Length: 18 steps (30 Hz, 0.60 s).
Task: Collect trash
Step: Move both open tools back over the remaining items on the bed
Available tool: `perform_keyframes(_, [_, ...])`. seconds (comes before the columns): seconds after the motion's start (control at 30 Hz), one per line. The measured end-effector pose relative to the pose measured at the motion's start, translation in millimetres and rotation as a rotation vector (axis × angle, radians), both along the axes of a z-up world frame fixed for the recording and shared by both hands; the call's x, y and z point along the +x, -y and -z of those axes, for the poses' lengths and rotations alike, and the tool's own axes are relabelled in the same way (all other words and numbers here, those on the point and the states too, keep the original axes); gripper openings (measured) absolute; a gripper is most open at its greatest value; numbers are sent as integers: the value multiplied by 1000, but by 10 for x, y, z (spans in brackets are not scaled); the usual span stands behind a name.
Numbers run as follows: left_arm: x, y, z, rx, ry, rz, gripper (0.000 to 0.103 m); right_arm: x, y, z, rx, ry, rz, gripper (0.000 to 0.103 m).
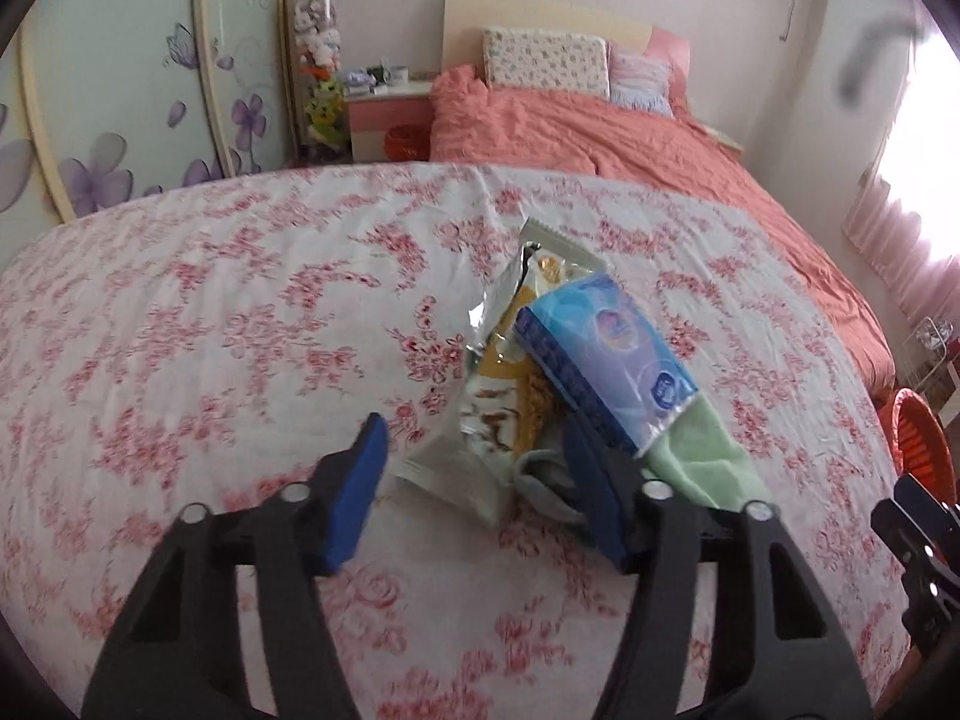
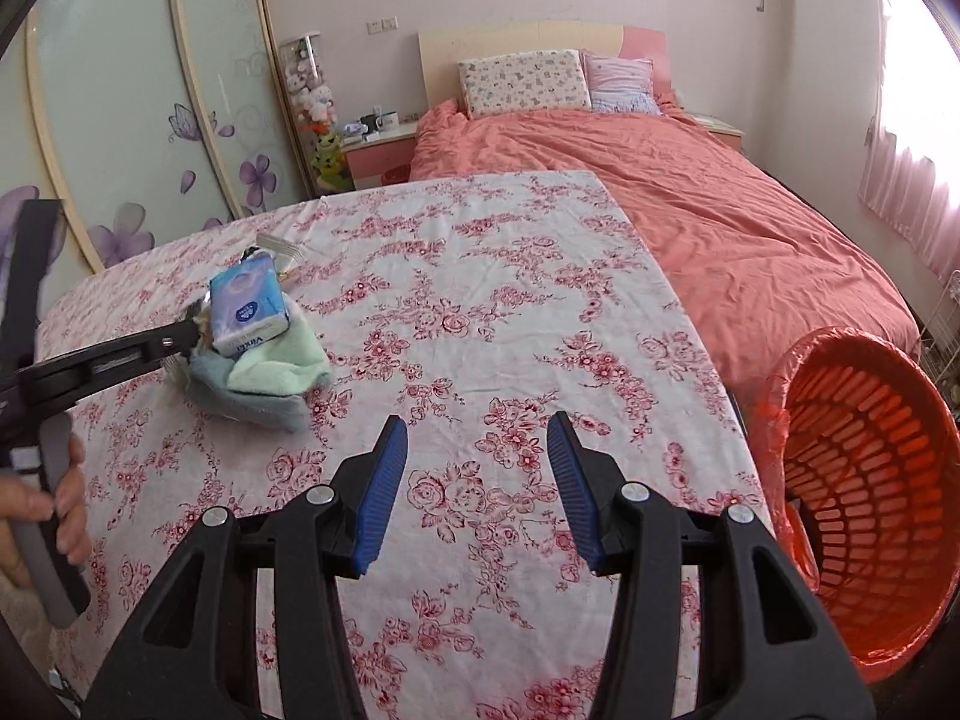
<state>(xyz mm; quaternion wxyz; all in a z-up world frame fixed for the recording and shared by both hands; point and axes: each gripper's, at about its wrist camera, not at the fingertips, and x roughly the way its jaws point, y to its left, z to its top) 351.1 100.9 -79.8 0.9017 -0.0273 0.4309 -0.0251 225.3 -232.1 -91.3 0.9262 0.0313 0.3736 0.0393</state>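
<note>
Jaws on the left gripper (image 1: 474,474) are partly spread around the end of the snack wrapper (image 1: 498,384), pads not clearly pressing it yet; right gripper (image 2: 477,492) is spread over bare tablecloth (image 2: 480,276), holding nothing. Wrapper's heaped with a tissue pack (image 1: 606,354) and green cloth (image 1: 702,456) toward the table's left edge. Red bin (image 2: 870,516) sits off the right edge and looks empty, so I'd say basically everything's still left to do

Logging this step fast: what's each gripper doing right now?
Left gripper: open, its jaws around the snack wrapper in the pile, pads not pressing.
Right gripper: open, empty above the floral cloth.
</note>
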Motion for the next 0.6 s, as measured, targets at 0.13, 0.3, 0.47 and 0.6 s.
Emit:
perform_keyframes(0.13, [93, -14, 126, -37, -21, 7, 20, 27, -85, 26, -18, -8, -10, 49])
perform_keyframes(0.3, [-23, -373, 96, -26, 4, -106, 12, 36, -225, 45, -22, -7, -37, 49])
perform_keyframes(0.47, [-182, -866, 89, -7, 5, -235, 12, 50, -368, 52, -11, -9, -65, 49])
perform_keyframes(0.6, [-294, -1030, 71, -20, 0, -265, 38, 110, -519, 22, 1, 0, -90, 49])
